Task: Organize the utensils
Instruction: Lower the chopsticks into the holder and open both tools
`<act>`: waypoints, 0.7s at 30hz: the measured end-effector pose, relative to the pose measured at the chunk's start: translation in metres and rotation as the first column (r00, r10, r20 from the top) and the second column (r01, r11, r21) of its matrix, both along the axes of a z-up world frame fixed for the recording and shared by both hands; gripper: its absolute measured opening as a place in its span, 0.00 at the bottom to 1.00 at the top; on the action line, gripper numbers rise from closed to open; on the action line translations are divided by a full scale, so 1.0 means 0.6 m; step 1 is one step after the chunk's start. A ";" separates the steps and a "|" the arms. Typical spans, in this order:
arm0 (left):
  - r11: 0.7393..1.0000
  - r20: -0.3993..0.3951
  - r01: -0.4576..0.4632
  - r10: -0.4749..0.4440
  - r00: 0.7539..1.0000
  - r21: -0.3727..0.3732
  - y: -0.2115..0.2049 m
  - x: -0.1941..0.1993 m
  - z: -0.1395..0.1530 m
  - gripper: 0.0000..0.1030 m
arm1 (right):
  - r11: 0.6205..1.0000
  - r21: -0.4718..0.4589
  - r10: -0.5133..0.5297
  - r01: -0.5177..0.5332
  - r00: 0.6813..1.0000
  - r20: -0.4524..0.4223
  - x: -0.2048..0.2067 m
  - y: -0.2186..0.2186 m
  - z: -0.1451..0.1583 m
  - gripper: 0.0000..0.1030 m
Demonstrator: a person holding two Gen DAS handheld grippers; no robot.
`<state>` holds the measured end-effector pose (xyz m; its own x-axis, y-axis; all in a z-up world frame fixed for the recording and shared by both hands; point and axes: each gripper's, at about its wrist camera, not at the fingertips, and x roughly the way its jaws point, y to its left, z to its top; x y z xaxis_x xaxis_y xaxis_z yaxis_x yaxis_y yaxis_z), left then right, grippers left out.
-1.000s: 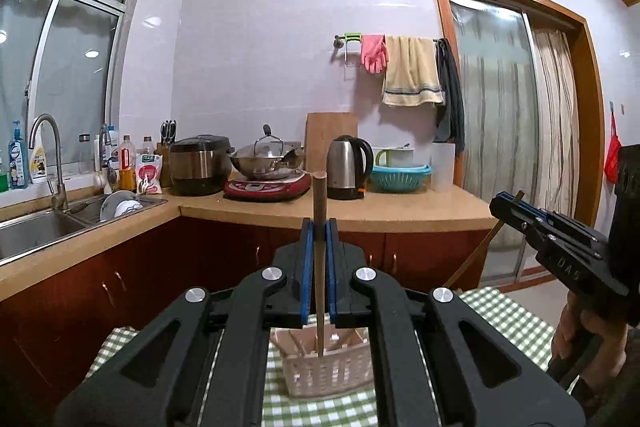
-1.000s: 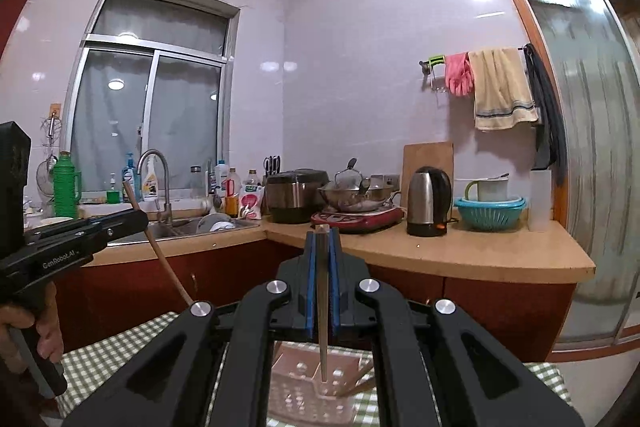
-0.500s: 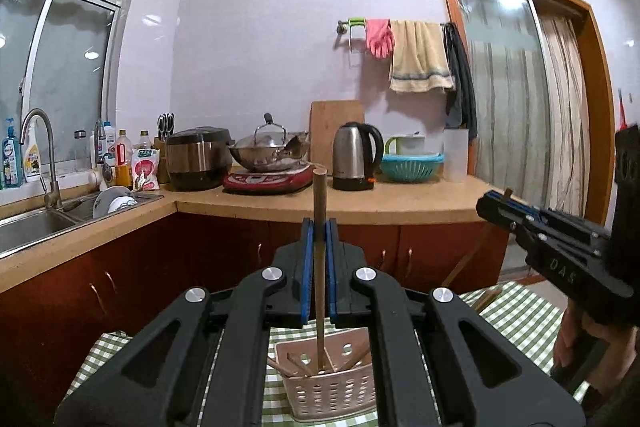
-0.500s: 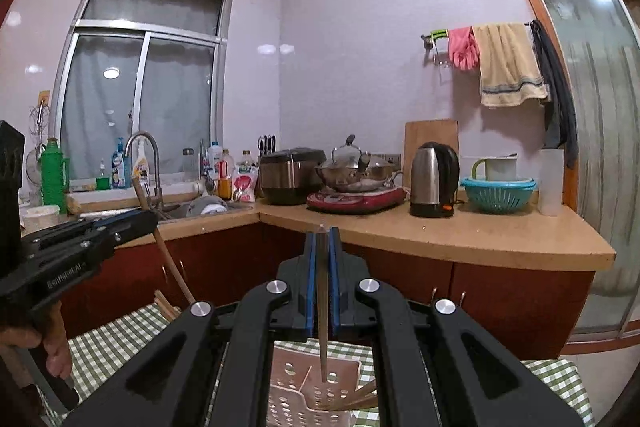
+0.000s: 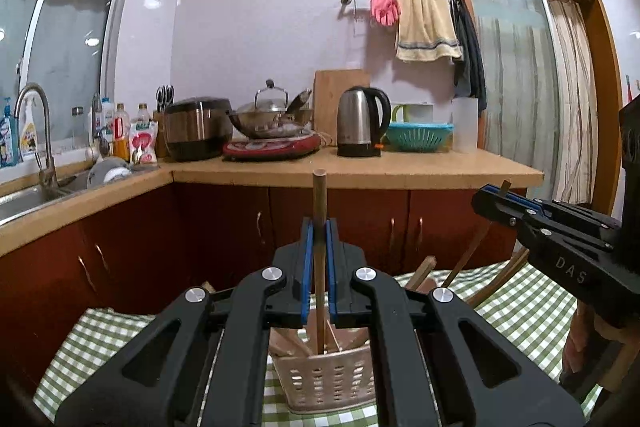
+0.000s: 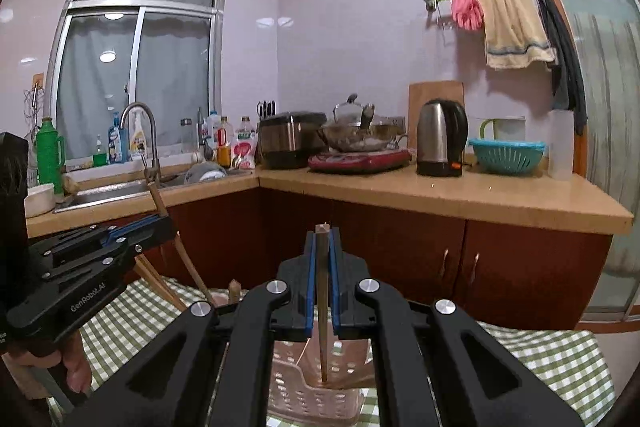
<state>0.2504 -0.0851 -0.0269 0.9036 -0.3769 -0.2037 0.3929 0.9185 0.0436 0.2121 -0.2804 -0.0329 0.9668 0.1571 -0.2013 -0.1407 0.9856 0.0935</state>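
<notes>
Clamping chopsticks (image 5: 319, 267), both jaws shut.

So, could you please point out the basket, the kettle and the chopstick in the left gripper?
basket (image 5: 326, 379), left wrist view, slotted front wall.
kettle (image 5: 356, 121), left wrist view, steel body.
chopstick (image 5: 319, 203), left wrist view, shaft above the left gripper (image 5: 319, 239).

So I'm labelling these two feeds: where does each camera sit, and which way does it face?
Left wrist: on the left claw, facing the kitchen counter; its chopstick stands over the basket; the right claw shows at the right.
Right wrist: on the right claw, facing sink and counter; the left claw and a hand show at the left.
Shared: basket, kettle, checked cloth.
</notes>
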 end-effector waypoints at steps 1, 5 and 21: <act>1.000 -0.006 -0.001 0.001 1.000 0.000 0.001 0.002 -0.005 0.06 | 1.000 -0.001 0.002 -0.002 1.000 -0.009 0.002 0.002 -0.006 0.06; 1.000 -0.025 -0.003 0.003 1.000 0.006 0.001 0.011 -0.019 0.06 | 1.000 -0.003 0.005 -0.005 0.999 -0.039 0.011 0.005 -0.024 0.06; 0.999 -0.069 -0.007 0.009 0.998 0.032 0.005 0.028 -0.044 0.07 | 1.000 -0.021 0.001 -0.003 0.997 -0.074 0.017 0.011 -0.038 0.07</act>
<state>0.2671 -0.0823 -0.0531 0.8901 -0.3618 -0.2771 0.3883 0.9204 0.0456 0.2222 -0.2738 -0.0556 0.9488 0.1542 -0.2758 -0.1363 0.9872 0.0832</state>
